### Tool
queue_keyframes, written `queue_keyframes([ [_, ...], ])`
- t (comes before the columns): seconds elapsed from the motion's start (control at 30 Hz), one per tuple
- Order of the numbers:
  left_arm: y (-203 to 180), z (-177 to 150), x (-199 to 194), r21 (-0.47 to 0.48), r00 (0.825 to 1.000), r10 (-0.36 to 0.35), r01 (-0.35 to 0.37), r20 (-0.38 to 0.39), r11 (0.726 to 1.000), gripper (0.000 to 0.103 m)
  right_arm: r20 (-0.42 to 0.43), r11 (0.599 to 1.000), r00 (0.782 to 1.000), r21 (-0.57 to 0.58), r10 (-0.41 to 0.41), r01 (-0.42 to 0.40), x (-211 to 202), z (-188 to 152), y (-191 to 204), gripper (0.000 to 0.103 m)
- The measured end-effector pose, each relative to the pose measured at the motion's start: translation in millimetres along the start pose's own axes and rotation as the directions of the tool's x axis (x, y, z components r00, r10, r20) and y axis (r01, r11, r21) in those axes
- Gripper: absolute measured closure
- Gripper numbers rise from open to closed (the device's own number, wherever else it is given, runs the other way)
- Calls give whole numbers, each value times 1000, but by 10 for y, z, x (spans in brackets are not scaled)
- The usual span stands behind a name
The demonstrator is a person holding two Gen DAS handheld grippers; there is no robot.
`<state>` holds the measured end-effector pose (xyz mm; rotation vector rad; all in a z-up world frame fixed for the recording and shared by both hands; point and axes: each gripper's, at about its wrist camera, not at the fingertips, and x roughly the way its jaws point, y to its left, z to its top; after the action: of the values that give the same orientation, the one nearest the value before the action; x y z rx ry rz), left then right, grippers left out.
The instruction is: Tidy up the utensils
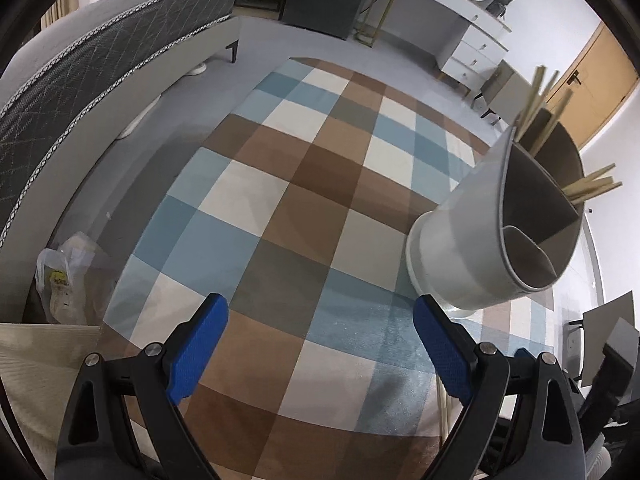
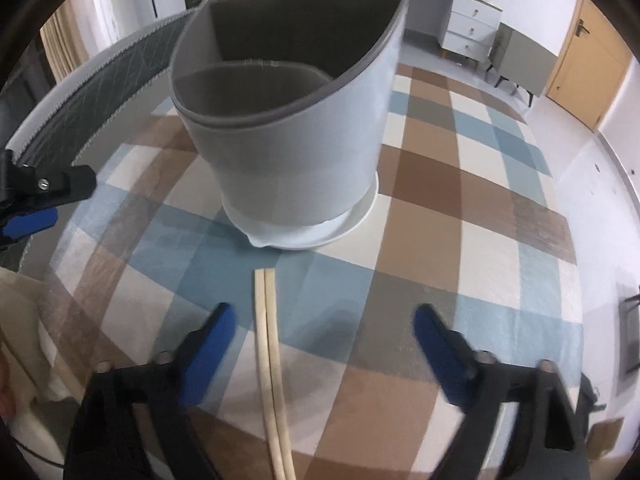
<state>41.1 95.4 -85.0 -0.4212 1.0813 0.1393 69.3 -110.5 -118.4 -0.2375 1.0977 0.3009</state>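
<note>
A grey utensil holder (image 2: 288,136) with inner dividers stands on a white saucer base on a glass table; it also shows in the left wrist view (image 1: 500,232). Several wooden chopsticks (image 1: 592,190) stick out of its compartments. A pair of chopsticks (image 2: 270,360) lies on the glass in front of the holder, just right of my right gripper's left finger. My right gripper (image 2: 324,316) is open and empty, above the pair. My left gripper (image 1: 320,308) is open and empty, left of the holder; its blue fingertip (image 2: 28,222) shows in the right wrist view.
Through the glass top I see a checked rug (image 1: 320,184) on the floor. A bed (image 1: 80,80) lies at the left, a white dresser (image 2: 468,20) and a wooden door (image 2: 588,52) at the back right. A plastic bag (image 1: 64,276) sits on the floor by the bed.
</note>
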Motion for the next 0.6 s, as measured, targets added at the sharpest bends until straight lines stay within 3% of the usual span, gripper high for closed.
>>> queue_keyframes([
  [0.2, 30, 14, 69, -12, 1000, 7, -7, -26, 1000, 12, -63, 1000, 998, -16, -2, 1, 174, 3, 46, 42],
  [0.6, 56, 15, 109, -26, 998, 10, -12, -60, 1000, 12, -67, 998, 998, -56, -17, 13, 156, 22, 123, 51],
])
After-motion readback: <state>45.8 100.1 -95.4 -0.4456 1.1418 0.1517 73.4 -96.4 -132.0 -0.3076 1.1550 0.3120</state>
